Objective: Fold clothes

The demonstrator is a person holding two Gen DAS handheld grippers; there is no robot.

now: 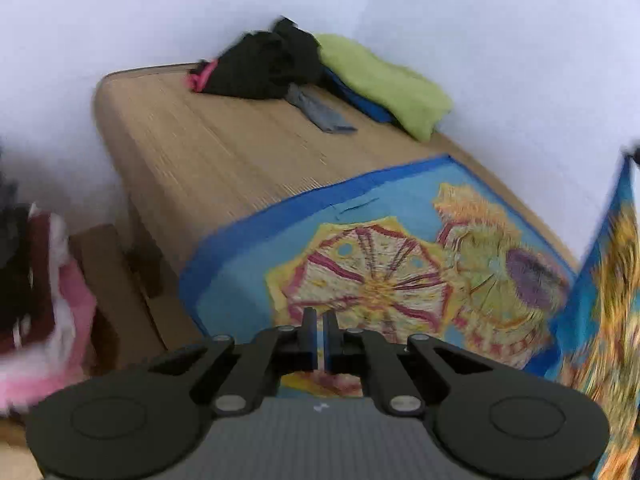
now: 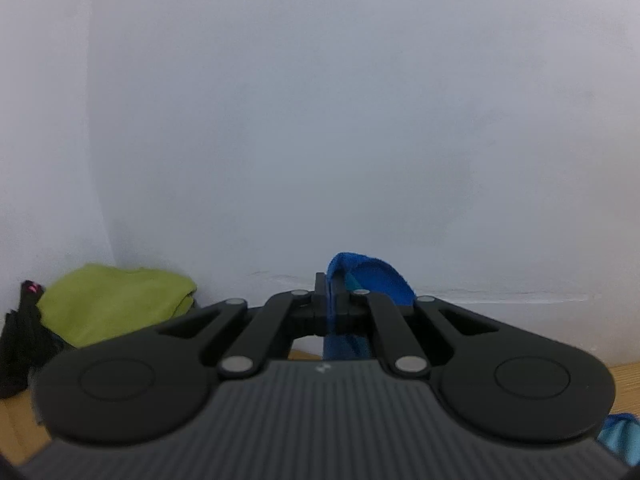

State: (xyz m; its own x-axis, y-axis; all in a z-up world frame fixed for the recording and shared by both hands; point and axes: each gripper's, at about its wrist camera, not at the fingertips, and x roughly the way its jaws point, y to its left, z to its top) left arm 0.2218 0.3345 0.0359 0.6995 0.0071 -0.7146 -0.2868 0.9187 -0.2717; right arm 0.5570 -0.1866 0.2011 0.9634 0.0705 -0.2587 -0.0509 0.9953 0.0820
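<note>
A blue towel (image 1: 380,264) printed with bright parasols lies spread over the near end of a bed. Low in the left wrist view my left gripper (image 1: 320,316) is shut, with a thin blue strip of the towel's near edge pinched between its fingers. The towel's right side (image 1: 608,300) rises steeply off the bed toward the frame's right edge. In the right wrist view my right gripper (image 2: 330,280) is shut on a fold of the towel's blue border (image 2: 372,276), held up in front of a white wall. The pictures are motion-blurred.
The bed's woven tan mat (image 1: 208,140) carries a black garment (image 1: 264,64), a lime-green cloth (image 1: 384,80) and a grey piece (image 1: 320,114) at its far corner. Pink and maroon clothes (image 1: 48,288) and a brown box (image 1: 116,280) sit left of the bed. White walls enclose the corner.
</note>
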